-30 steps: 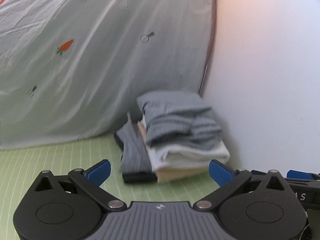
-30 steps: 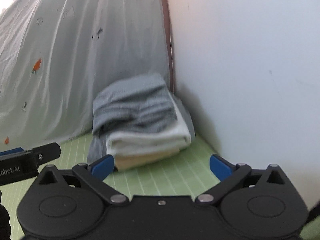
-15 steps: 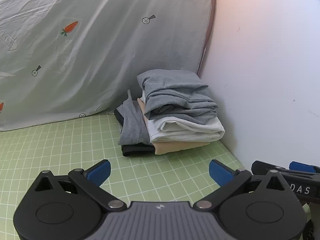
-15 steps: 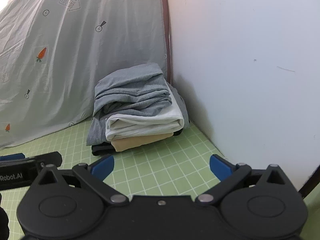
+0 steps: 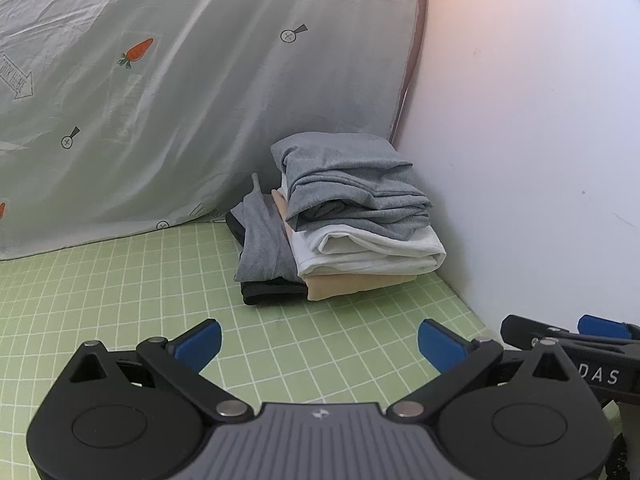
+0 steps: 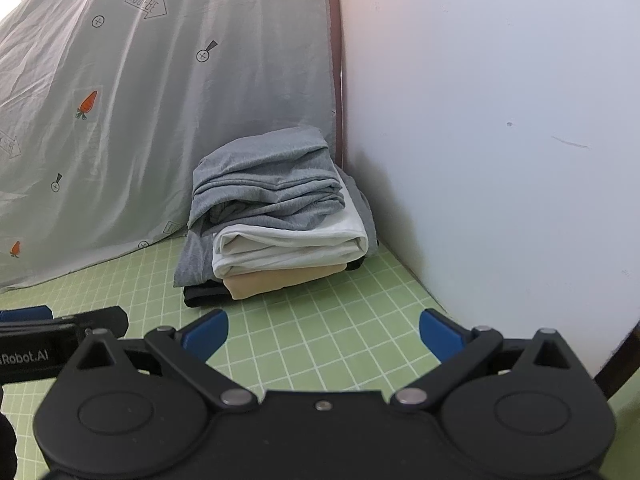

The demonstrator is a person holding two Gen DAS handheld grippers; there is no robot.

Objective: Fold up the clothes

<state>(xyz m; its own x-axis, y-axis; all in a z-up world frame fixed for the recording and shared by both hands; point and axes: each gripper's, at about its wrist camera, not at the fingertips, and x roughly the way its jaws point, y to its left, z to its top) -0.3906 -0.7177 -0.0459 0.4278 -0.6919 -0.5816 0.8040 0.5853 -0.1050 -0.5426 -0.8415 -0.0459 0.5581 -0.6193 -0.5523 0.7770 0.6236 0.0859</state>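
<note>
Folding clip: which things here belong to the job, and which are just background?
Job: stack of folded clothes; left gripper and right gripper, both open and empty.

Background: carrot-print sheet, green grid mat, white wall.

Folded clothes stack (image 5: 352, 216): soft matt cloth. Printed sheet (image 5: 180, 92): thin, creased fabric. Green grid mat (image 5: 120, 300): smooth, matt. Wall (image 5: 540, 140): matt, scuffed.

Stack (image 5: 352, 220): grey, white, tan, black; mat (image 5: 120, 280) green, white grid; sheet (image 5: 200, 80) pale, orange carrots.
</note>
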